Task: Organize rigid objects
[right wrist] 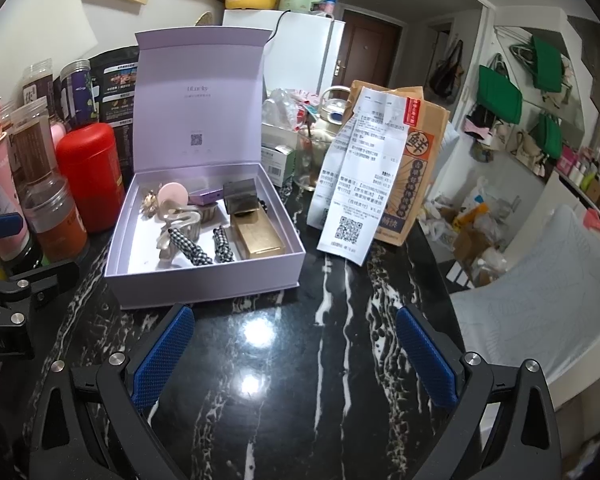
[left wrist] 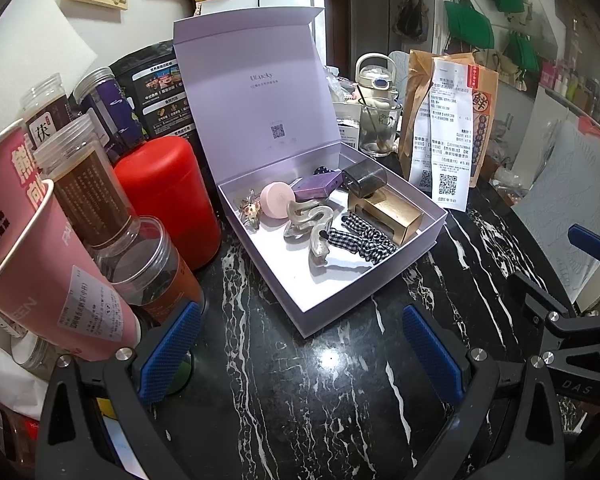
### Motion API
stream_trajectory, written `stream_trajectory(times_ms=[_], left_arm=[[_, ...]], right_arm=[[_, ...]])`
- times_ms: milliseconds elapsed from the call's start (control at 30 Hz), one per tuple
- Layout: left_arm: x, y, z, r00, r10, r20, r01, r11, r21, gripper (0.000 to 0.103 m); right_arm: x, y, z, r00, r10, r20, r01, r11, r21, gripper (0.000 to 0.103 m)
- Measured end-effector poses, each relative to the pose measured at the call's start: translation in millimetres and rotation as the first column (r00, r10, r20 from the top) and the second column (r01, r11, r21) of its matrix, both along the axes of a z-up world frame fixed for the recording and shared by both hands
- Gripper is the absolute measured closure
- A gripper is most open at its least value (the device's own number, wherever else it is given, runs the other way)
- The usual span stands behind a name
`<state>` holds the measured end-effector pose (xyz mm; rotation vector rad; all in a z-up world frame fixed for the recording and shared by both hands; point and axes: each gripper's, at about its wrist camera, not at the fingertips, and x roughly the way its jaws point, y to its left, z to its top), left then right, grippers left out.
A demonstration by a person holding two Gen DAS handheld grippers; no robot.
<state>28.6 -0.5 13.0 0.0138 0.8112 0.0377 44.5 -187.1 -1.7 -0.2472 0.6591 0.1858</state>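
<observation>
A lilac gift box (left wrist: 364, 284) (right wrist: 204, 284) stands on the black marble table with its lid upright. Inside lie a gold perfume bottle (left wrist: 388, 208) (right wrist: 258, 236) with a dark cap, a pink round compact (left wrist: 277, 199) (right wrist: 173, 196), a purple case (left wrist: 316, 188) (right wrist: 206, 197), a clear wavy hair claw (left wrist: 310, 226) (right wrist: 180, 224) and checked hair clips (left wrist: 364, 242) (right wrist: 190, 249). My left gripper (left wrist: 300, 354) is open, short of the box's near corner. My right gripper (right wrist: 296, 358) is open over bare marble in front of the box. Nothing sits between either pair of fingers.
A red canister (left wrist: 168, 200) (right wrist: 92, 178), clear jars (left wrist: 140, 264) and pink cups (left wrist: 40, 264) crowd the box's left side. A brown paper bag with receipts (left wrist: 448, 128) (right wrist: 380, 168) and a glass (left wrist: 378, 128) stand behind right. The table edge (right wrist: 448, 280) drops off at right.
</observation>
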Motion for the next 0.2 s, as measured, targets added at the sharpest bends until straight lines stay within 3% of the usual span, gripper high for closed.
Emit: stream_trajectory(times_ms=[200], left_arm=[[0.1,-1.9,-1.6,1.0,-0.007,0.0,0.007,1.0,-0.003,0.0]], right_arm=[[0.1,-1.0,-4.0,1.0,0.004,-0.008,-0.004,1.0,-0.001,0.001]])
